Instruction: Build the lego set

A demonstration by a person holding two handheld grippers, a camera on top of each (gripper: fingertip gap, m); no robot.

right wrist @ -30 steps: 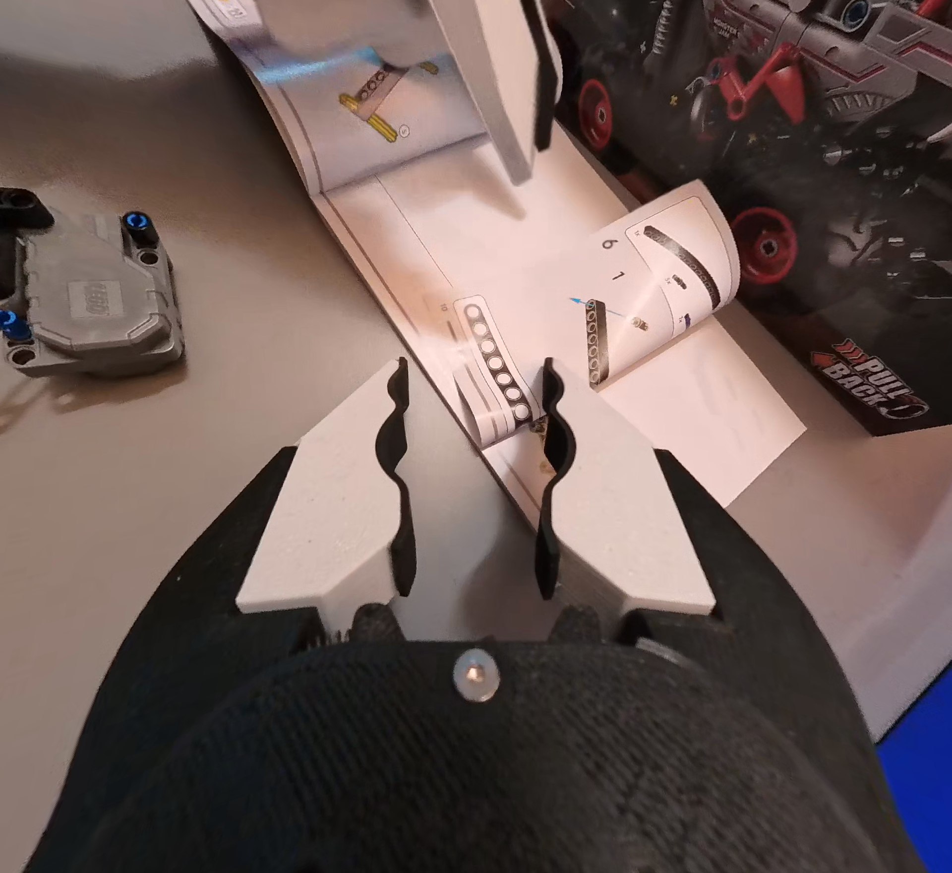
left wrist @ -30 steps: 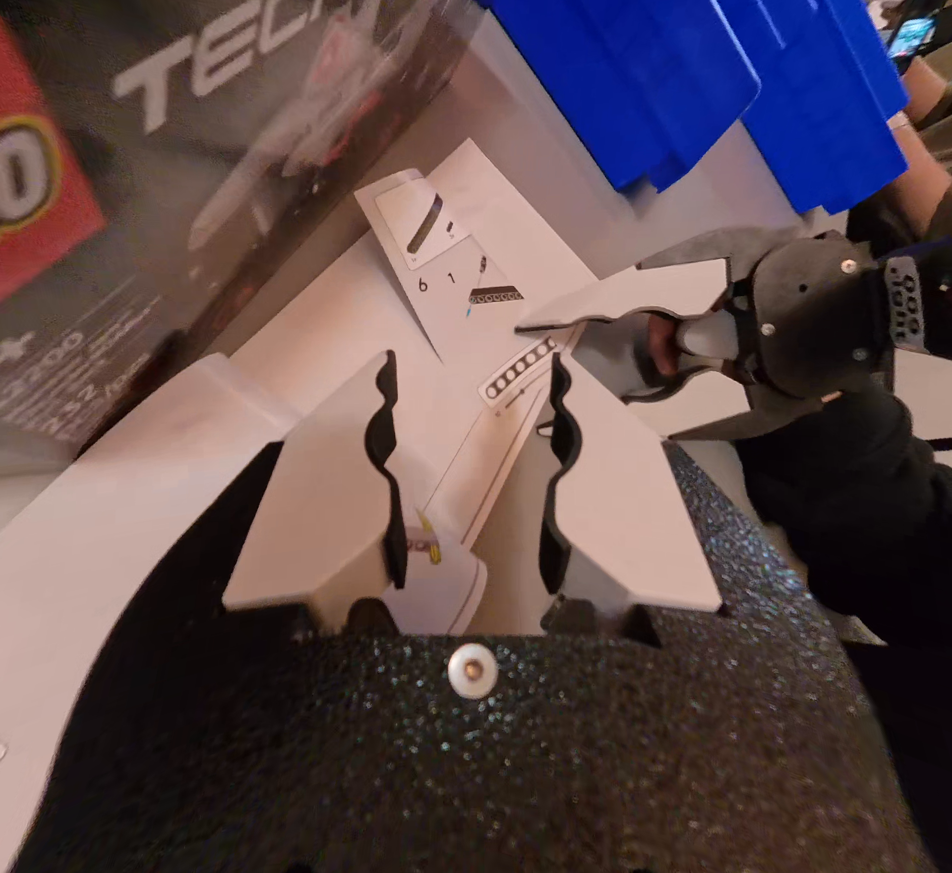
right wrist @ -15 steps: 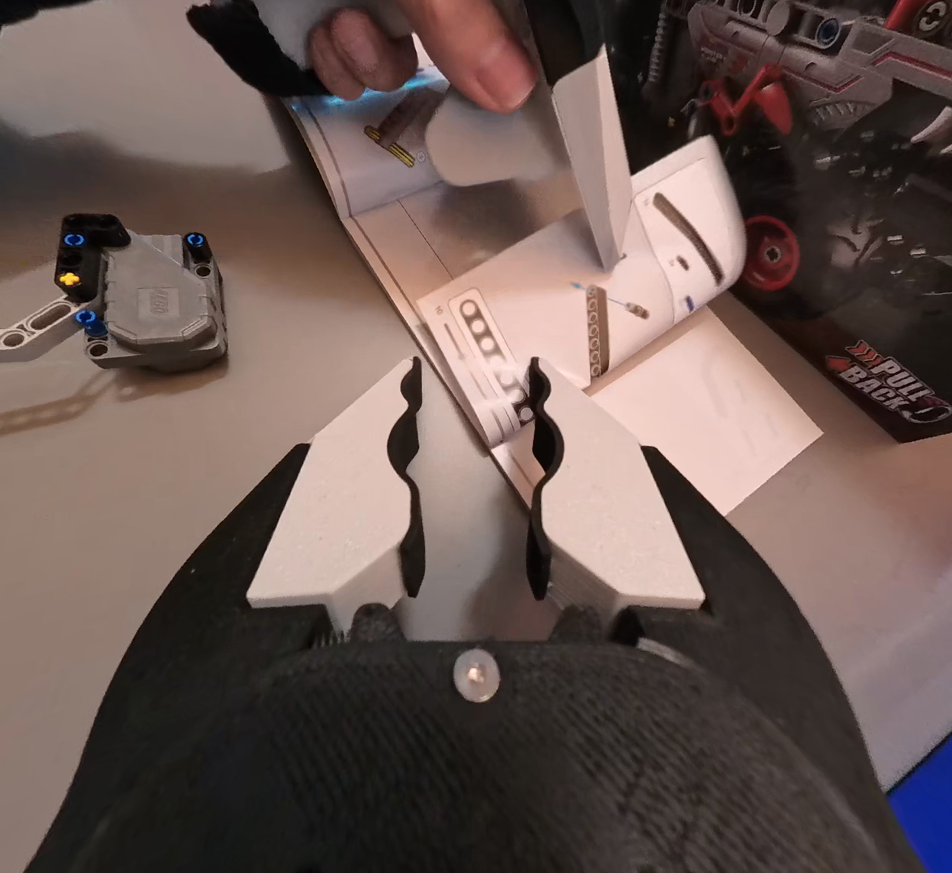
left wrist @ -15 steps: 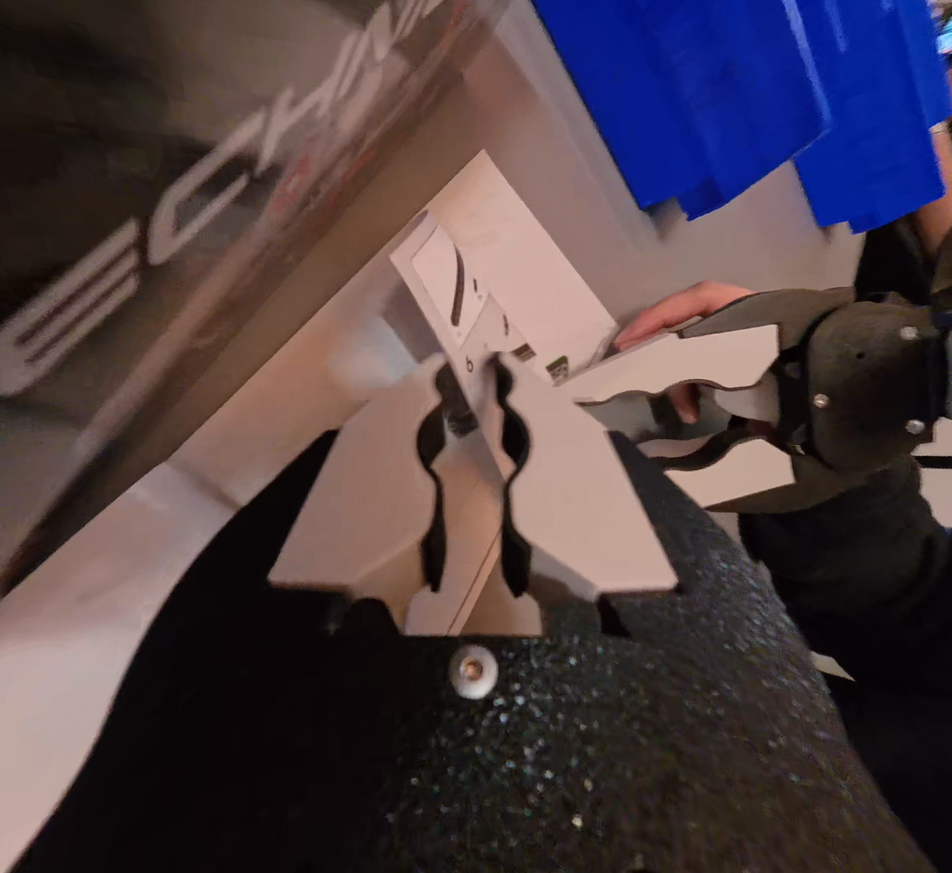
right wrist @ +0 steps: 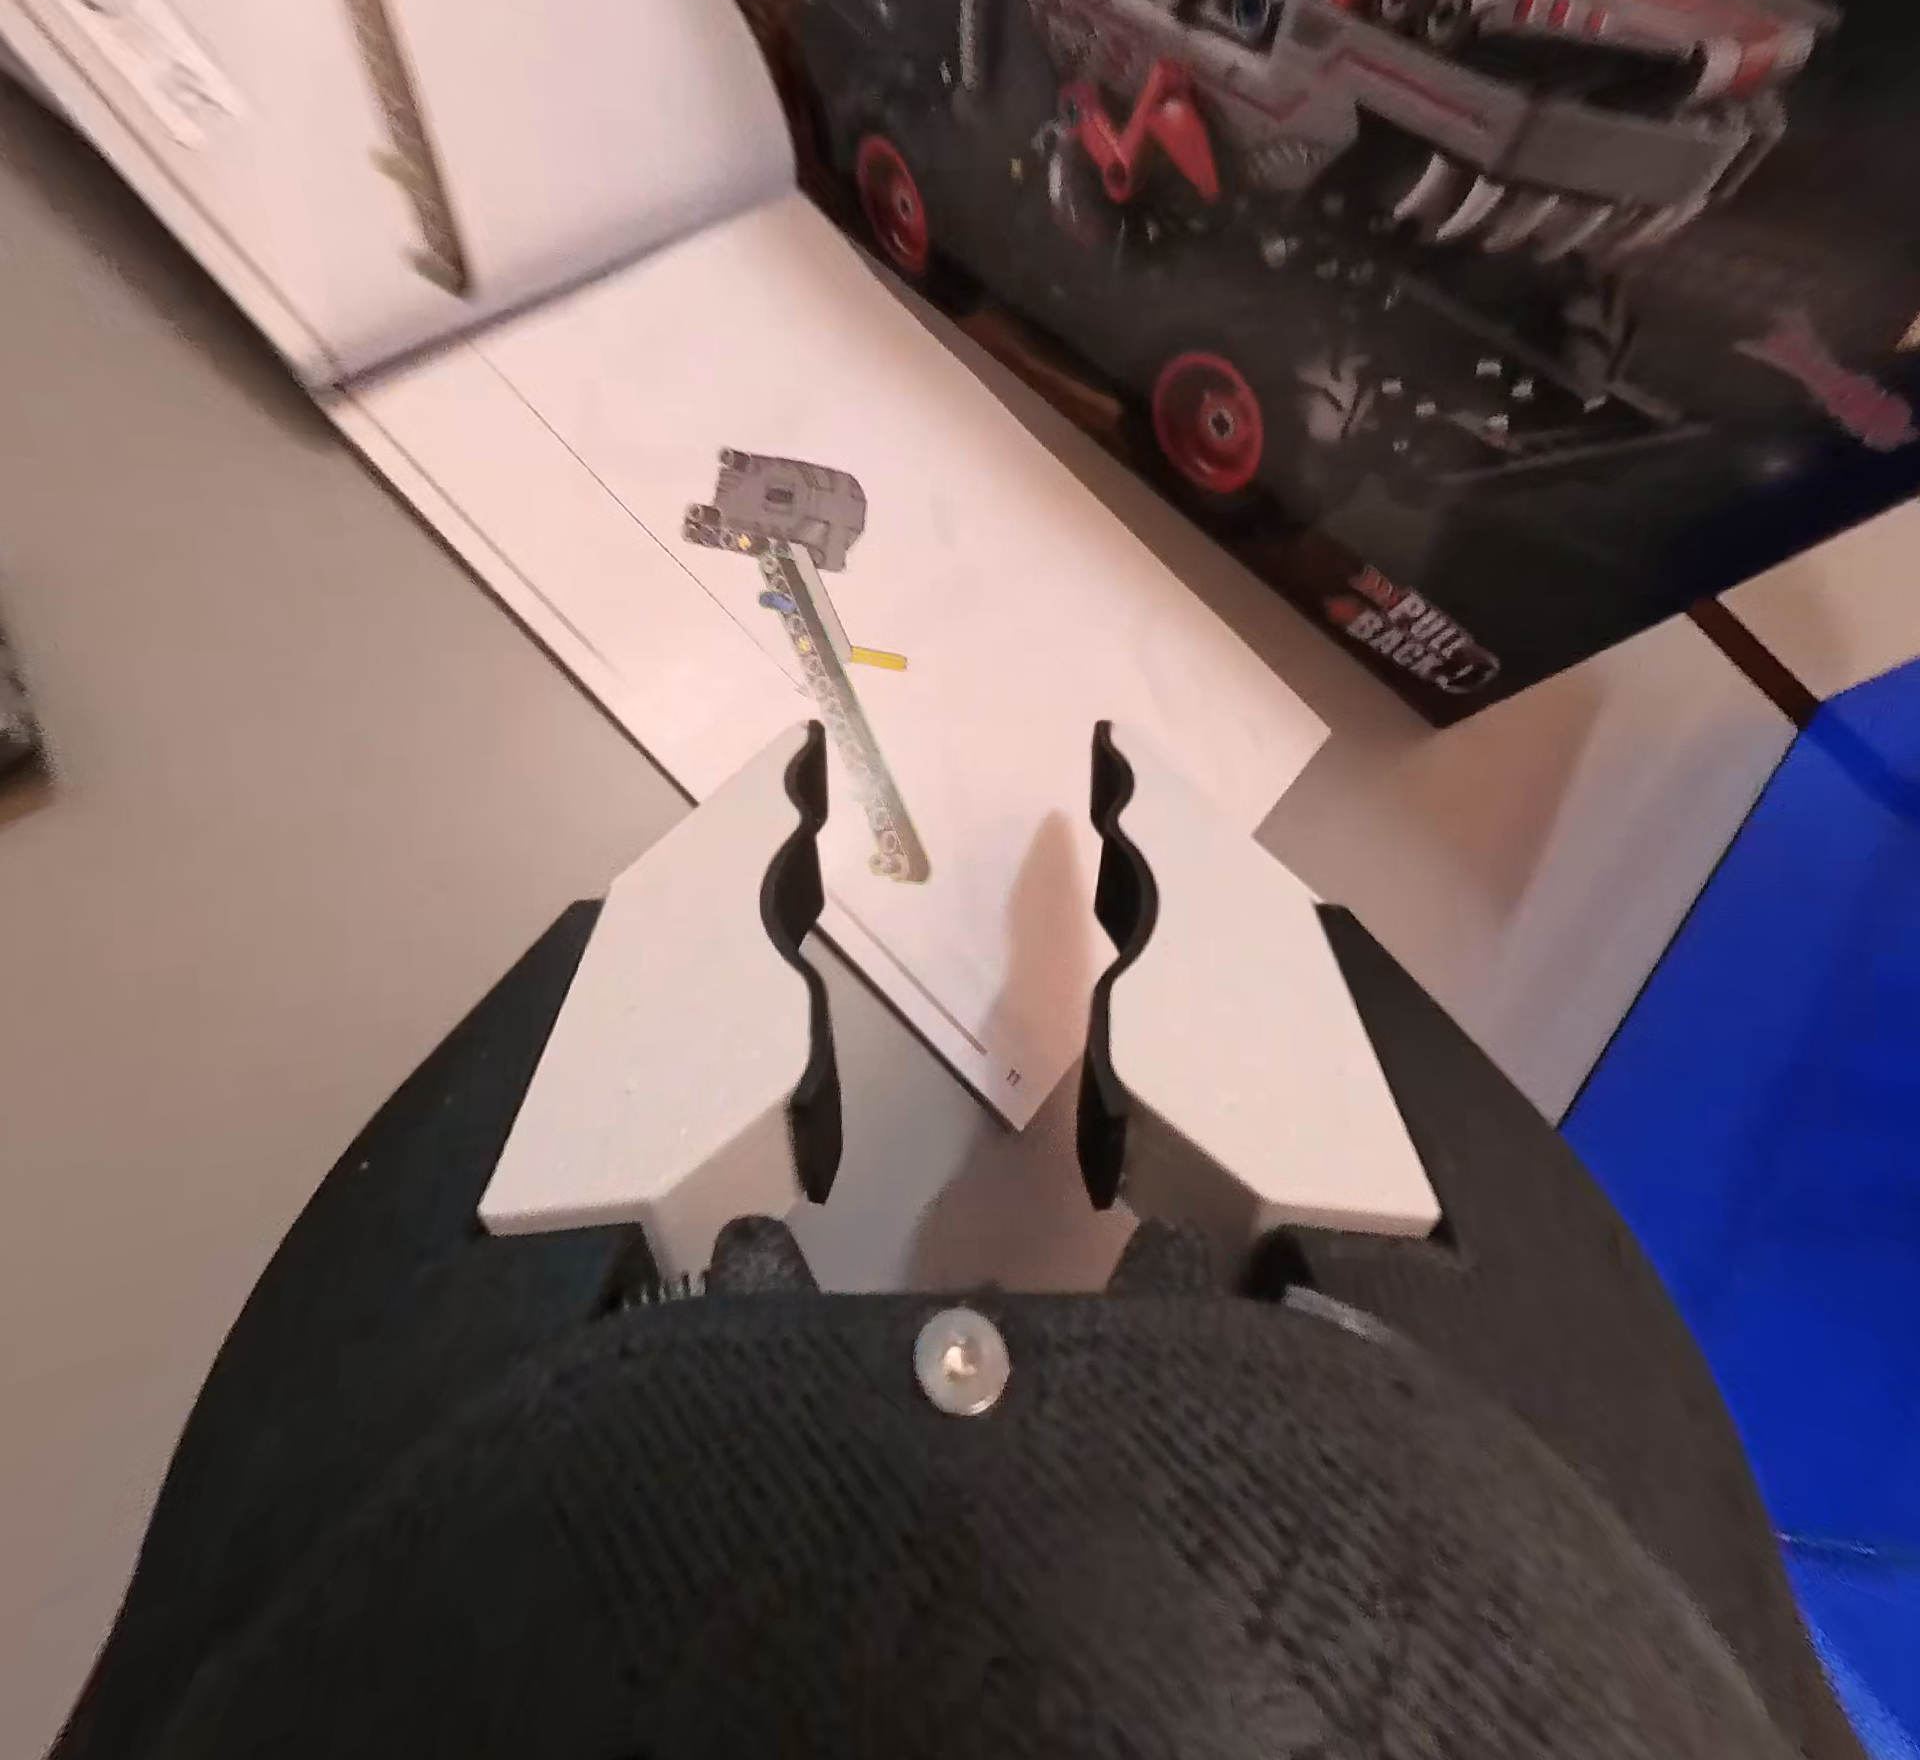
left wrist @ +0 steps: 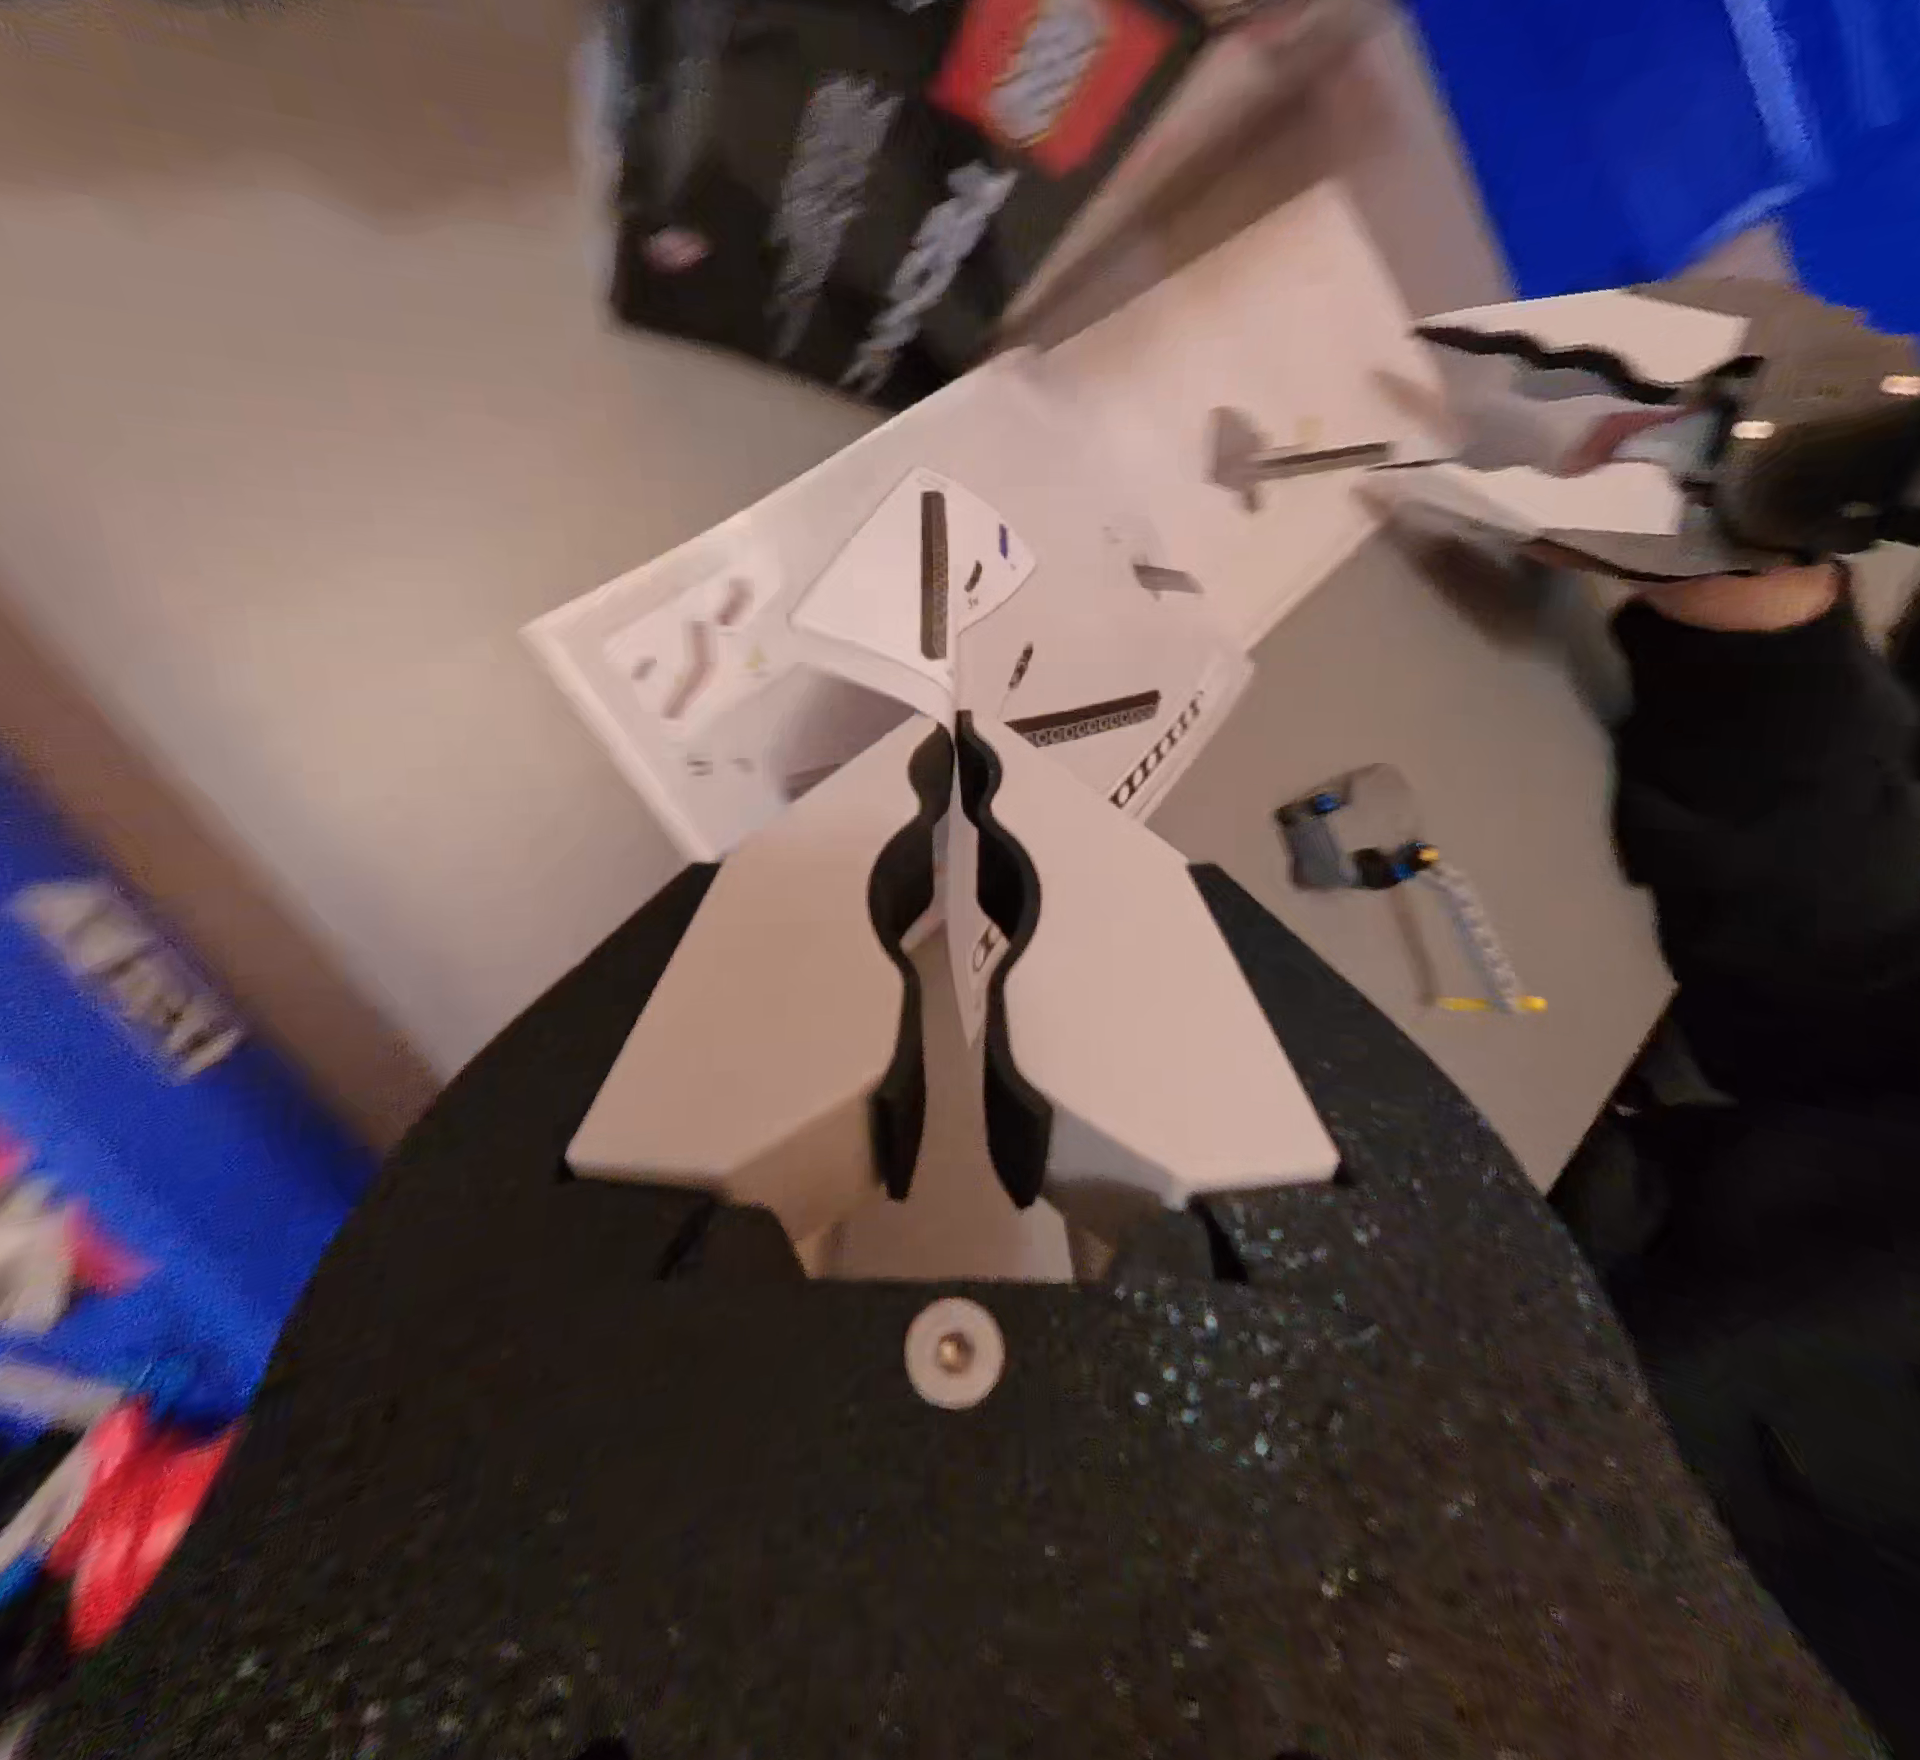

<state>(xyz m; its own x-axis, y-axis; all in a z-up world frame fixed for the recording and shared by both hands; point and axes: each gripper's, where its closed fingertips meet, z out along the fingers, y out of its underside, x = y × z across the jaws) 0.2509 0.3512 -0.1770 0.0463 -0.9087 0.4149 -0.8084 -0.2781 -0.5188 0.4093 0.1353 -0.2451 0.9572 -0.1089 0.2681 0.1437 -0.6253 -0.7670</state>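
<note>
My left gripper (left wrist: 954, 723) is shut on a page (left wrist: 904, 588) of the open instruction booklet (left wrist: 1195, 422) and holds that page raised and curled above the rest. The same raised page (right wrist: 499, 48) shows at the top left of the right wrist view. My right gripper (right wrist: 956, 739) is open and empty, low over the booklet's flat right page (right wrist: 987, 484); it also shows in the left wrist view (left wrist: 1558, 422). A partly built grey lego assembly (left wrist: 1351, 858) with a long beam and a yellow axle lies on the table beside the booklet.
The dark lego set box (right wrist: 1351, 256) stands upright just behind the booklet, also in the left wrist view (left wrist: 883, 100). Blue bins (left wrist: 1662, 48) stand at the back right, one near my right gripper (right wrist: 1766, 1087). A blue box (left wrist: 125, 1035) is at the left. The gap from one gripper's tips to the other's is roughly 30 cm.
My left gripper closed on a booklet page and pulled up and back, lifting it. The right gripper shifted right along the booklet onto the uncovered page; it stays open.
</note>
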